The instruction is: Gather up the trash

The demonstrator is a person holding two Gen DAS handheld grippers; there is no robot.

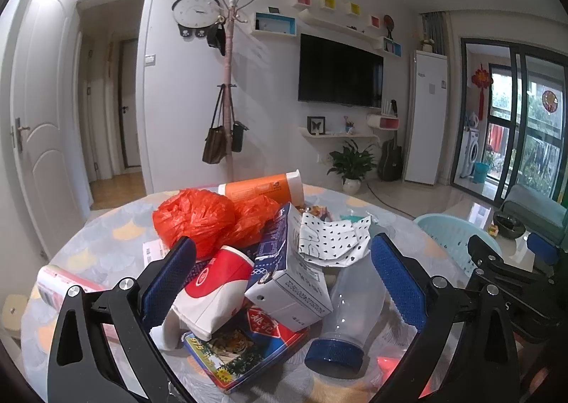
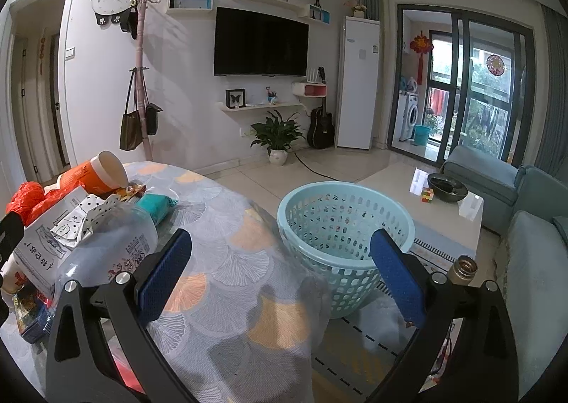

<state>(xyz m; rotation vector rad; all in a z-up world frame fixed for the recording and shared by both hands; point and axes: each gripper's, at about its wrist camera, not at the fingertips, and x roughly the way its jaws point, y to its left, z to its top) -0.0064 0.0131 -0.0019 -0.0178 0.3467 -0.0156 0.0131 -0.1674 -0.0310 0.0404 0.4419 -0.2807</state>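
Note:
A heap of trash lies on the round table (image 1: 106,239): a red and white paper cup (image 1: 216,286), a blue and white carton (image 1: 287,279), a clear bottle with a blue cap (image 1: 351,310), an orange plastic bag (image 1: 198,218), an orange tube (image 1: 262,186), spotted paper (image 1: 333,236) and a flat printed box (image 1: 245,346). My left gripper (image 1: 284,282) is open, its pads on either side of the cup, carton and bottle. My right gripper (image 2: 280,271) is open over the table edge, holding nothing. A light blue basket (image 2: 340,225) stands just beyond it.
The patterned tablecloth (image 2: 227,261) fills the middle of the right wrist view. A glass coffee table (image 2: 458,197) with a black bowl and a grey sofa (image 2: 532,225) stand to the right. A metal flask (image 2: 461,268) is near the right fingers. A pink pack (image 1: 60,286) lies at the table's left.

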